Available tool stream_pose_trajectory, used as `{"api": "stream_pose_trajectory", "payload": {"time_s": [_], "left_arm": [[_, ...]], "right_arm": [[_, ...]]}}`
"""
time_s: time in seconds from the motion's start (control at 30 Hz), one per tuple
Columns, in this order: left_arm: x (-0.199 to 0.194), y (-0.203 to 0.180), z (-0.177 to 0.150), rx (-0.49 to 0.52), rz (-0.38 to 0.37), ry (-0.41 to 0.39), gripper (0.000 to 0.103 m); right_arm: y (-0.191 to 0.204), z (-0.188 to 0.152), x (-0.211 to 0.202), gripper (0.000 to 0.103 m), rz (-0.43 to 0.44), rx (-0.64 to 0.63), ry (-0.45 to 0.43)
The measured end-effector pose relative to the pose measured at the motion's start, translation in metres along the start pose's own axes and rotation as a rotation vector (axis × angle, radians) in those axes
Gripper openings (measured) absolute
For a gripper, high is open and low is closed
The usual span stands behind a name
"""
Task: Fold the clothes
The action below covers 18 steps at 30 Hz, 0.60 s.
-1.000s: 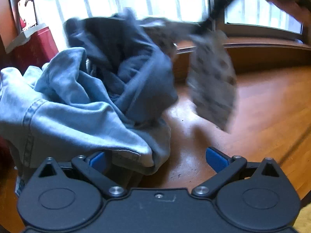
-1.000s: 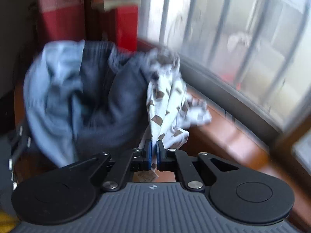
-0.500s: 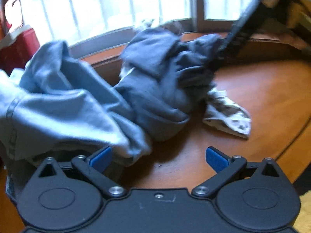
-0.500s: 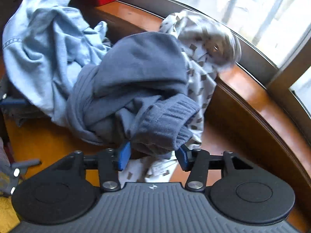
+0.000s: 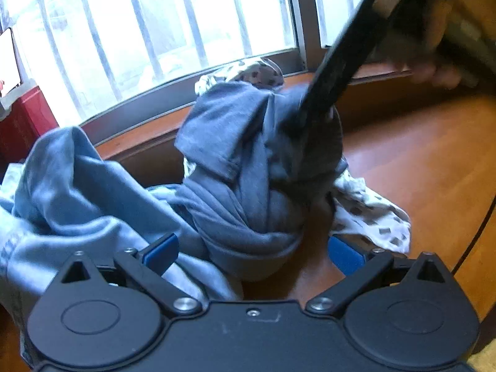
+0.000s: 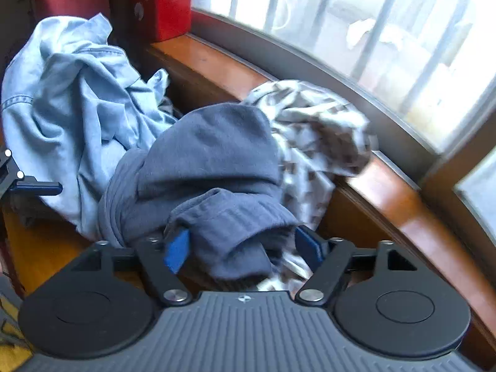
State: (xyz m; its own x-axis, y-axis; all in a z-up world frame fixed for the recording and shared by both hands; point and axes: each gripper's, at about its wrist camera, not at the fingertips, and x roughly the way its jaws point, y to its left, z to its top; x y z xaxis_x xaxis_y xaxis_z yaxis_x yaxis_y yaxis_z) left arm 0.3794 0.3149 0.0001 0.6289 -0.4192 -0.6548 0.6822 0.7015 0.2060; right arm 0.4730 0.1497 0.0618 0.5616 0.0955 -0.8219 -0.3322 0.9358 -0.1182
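Sweater (image 6: 210, 167) between open right tongs (image 6: 241, 248)

Soft ribbed grey sweatshirt (image 6: 214, 161), pale denim shirt (image 6: 71, 102), glossy wooden tabletop (image 5: 418, 167), matt black plastic tool (image 5: 251, 249)

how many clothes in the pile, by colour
light blue denim garment: 1
dark grey-blue knit garment: 1
white garment with brown print: 1
total: 3
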Motion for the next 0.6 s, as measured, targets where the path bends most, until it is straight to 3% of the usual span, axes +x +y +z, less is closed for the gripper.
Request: {"api": "stream_pose_trajectory", "payload": {"time_s": [0.07, 0.13, 0.2, 0.27, 0.37, 0.6], "left_arm": [[-0.003, 0.003, 0.001, 0.002, 0.010, -0.015, 0.103], [-0.006, 0.007, 0.000, -0.002, 0.022, -0.021, 0.103], [-0.010, 0.013, -0.003, -0.020, 0.029, -0.021, 0.103], [-0.013, 0.022, -0.005, -0.047, 0.017, -0.016, 0.103], [-0.015, 0.033, -0.007, -0.087, 0.008, -0.011, 0.103], [-0.002, 0.030, 0.000, -0.063, -0.049, 0.003, 0.103]], "right_arm": [[0.004, -0.001, 0.025, 0.074, 0.046, -0.009, 0.031], [0.015, -0.008, 0.044, 0.059, 0.073, -0.039, 0.056], [0.032, -0.019, 0.047, 0.050, 0.088, -0.092, 0.063], [0.046, -0.031, 0.044, 0.049, 0.128, -0.132, 0.065], [0.057, -0.054, 0.032, 0.048, 0.284, -0.102, 0.081], [0.098, -0.105, 0.014, 0.050, 0.404, -0.069, 0.067]]}}
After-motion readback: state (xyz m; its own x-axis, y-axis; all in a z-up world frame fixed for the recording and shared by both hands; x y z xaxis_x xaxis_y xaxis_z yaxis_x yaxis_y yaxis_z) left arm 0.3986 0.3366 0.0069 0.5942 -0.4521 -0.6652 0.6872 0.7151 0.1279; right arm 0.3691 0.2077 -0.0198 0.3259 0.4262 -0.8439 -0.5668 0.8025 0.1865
